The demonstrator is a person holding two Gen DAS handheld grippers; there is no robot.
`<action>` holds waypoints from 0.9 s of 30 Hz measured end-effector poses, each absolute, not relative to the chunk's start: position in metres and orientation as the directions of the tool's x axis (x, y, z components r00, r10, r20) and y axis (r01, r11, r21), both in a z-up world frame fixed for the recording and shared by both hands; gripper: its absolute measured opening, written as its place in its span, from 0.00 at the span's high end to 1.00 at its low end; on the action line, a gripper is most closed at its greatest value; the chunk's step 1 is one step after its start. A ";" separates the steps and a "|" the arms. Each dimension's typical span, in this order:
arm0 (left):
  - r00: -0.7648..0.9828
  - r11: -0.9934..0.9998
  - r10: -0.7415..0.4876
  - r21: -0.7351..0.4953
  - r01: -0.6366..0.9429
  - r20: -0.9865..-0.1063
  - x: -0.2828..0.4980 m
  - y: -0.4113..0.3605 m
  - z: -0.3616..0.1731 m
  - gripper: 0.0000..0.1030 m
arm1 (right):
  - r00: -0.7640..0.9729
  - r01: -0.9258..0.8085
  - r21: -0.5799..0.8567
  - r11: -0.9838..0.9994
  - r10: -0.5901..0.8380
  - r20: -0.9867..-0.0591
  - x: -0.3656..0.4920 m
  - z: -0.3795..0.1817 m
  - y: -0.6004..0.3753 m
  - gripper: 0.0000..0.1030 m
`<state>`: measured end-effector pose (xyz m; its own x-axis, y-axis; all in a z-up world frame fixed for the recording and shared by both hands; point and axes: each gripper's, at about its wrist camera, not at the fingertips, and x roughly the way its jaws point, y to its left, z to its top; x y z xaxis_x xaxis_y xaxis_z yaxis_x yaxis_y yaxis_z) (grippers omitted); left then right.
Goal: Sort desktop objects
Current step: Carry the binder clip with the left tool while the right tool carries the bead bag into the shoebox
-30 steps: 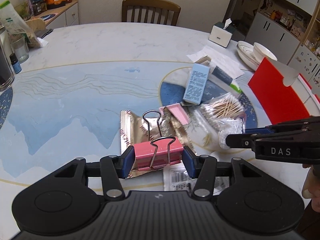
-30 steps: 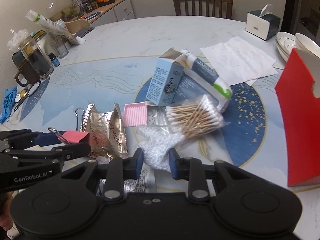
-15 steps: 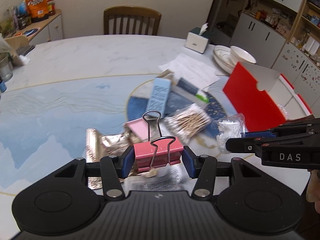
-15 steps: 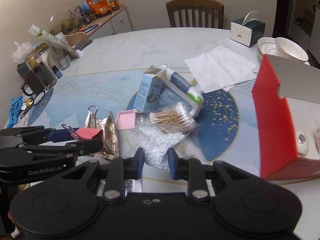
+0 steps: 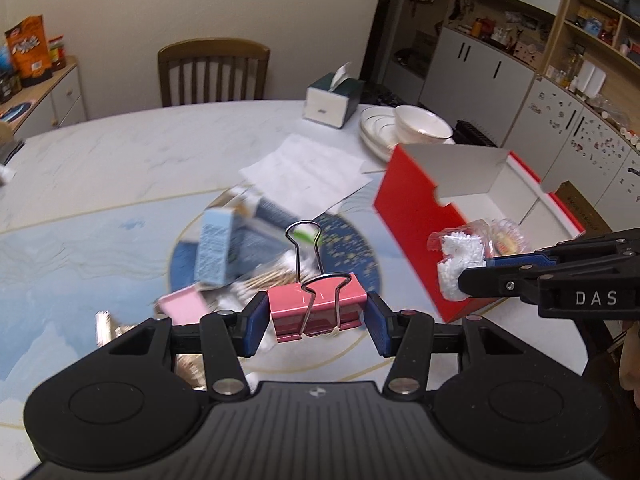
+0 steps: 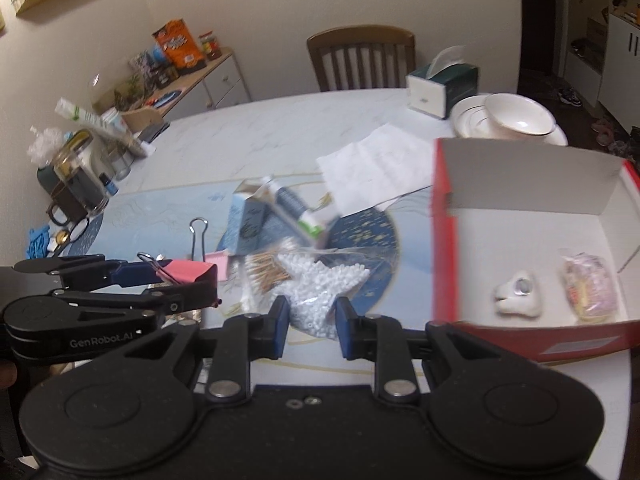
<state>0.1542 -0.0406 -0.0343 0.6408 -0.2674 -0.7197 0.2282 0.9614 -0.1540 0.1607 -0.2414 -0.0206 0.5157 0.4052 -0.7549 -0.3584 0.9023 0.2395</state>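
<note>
A: Status? We count two items already in the red box.

B: Left gripper pinches the pink binder clip; right gripper pinches the bead bag, both airborne. Cotton swabs and cartons remain on the table.

**Counter surface: items resting on it**

Round marble-look counter with a blue printed centre. On it: open red box at the right edge, white paper sheets, tissue box, stacked plates with a bowl, light blue carton, cotton swab packet, pink pad, glass mug at the left.
</note>
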 end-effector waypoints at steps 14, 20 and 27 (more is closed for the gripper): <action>0.637 0.933 -0.331 -0.139 0.332 -0.696 0.180 -0.126 -0.011 0.51 | 0.588 -0.296 0.209 0.932 0.350 -0.730 0.190 -0.006 -0.333 0.77; 0.627 0.915 -0.359 -0.127 0.384 -0.692 0.195 -0.166 -0.003 0.51 | 0.601 -0.276 0.205 0.939 0.335 -0.725 0.200 -0.006 -0.364 0.77; 0.604 0.886 -0.387 -0.099 0.454 -0.697 0.217 -0.207 0.001 0.51 | 0.607 -0.242 0.207 0.948 0.314 -0.730 0.210 -0.011 -0.397 0.77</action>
